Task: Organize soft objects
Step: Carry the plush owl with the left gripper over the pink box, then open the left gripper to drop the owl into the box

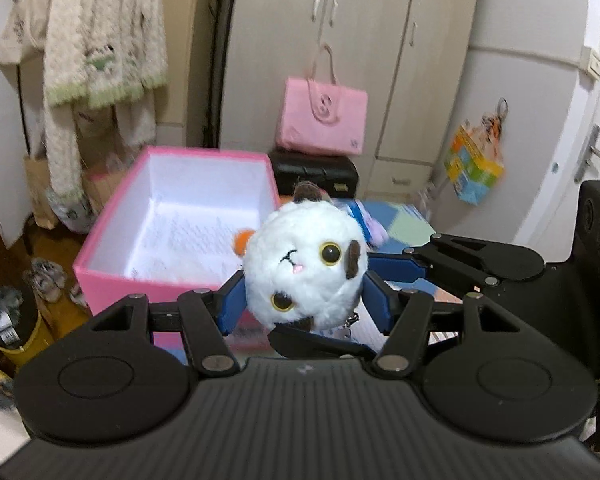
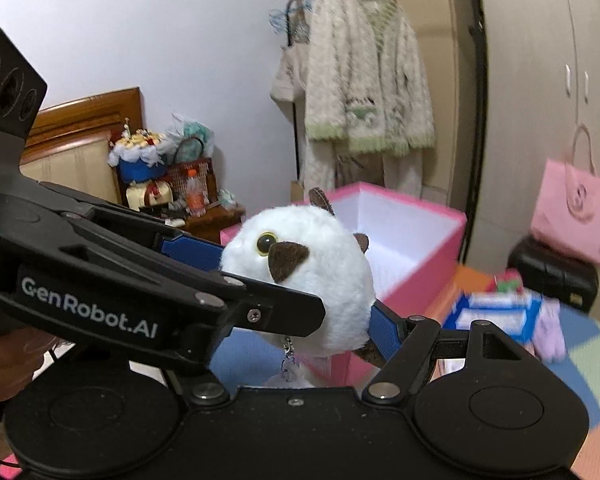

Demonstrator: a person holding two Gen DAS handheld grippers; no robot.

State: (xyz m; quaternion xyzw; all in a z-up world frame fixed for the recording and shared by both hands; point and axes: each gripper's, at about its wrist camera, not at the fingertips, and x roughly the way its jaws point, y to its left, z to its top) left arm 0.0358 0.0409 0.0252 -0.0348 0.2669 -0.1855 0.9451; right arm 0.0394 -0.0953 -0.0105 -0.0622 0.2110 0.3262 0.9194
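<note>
Even, soft indoor light in both views, moderately bright, no hard shadows or glare; source not visible. Strong fisheye bowing at the edges bends the tall beige wardrobe doors (image 1: 340, 40) and darkens the frame corners. The round white plush toy with brown patches (image 1: 304, 264) is sharp, while the pink paper bag (image 1: 324, 120), fluffy cream cardigan (image 2: 364, 76) and colourful floor mat (image 2: 580, 360) are motion-smeared.

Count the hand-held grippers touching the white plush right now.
2. The left hand-held gripper clamps the white plush on both sides; the right hand-held gripper grips the same toy crosswise. Both hold it in front of the pink box.
</note>
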